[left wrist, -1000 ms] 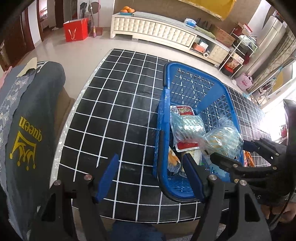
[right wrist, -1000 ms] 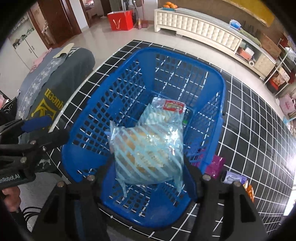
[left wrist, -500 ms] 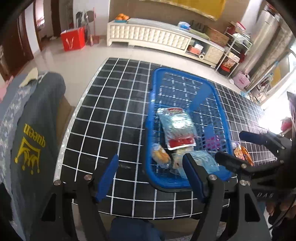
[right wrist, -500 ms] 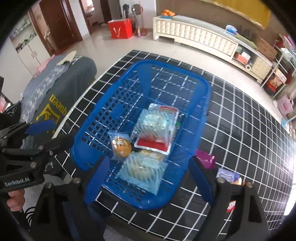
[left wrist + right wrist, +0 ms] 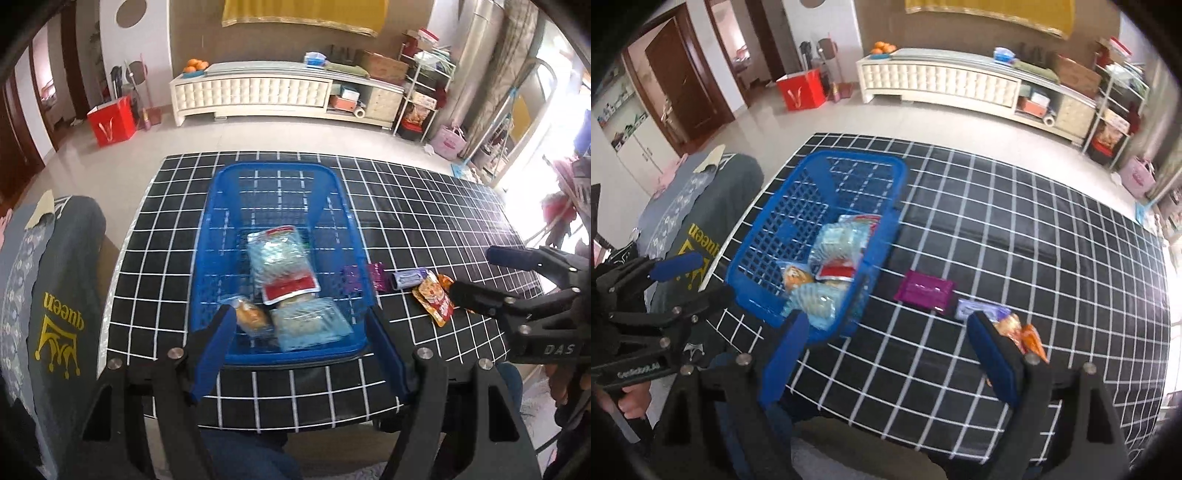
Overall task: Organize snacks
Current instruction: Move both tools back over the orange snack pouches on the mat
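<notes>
A blue plastic basket (image 5: 216, 206) (image 5: 768, 236) stands on the black grid-patterned table. Inside lie a striped clear bread bag (image 5: 308, 328) (image 5: 812, 301), a red-labelled pack (image 5: 282, 264) (image 5: 836, 271) and a round orange bun (image 5: 251, 315) (image 5: 796, 277). Right of the basket lie a purple packet (image 5: 925, 291) (image 5: 376, 275), a small lilac packet (image 5: 973, 308) (image 5: 410, 277) and an orange snack bag (image 5: 436, 297) (image 5: 1028, 338). My left gripper (image 5: 299, 354) is open above the basket's near rim. My right gripper (image 5: 886, 354) is open and empty over the table's near edge.
A chair draped with grey "queen" cloth (image 5: 55, 295) stands left of the table (image 5: 424, 199). Behind are a white cabinet (image 5: 258, 92), a red box (image 5: 112, 120) and cluttered shelves (image 5: 421, 96). The table's right half (image 5: 1052, 240) is bare grid cloth.
The right gripper let go of the striped bread bag, which now lies in the basket, then opened and drew back to the right. Both views have pulled back from the basket.
</notes>
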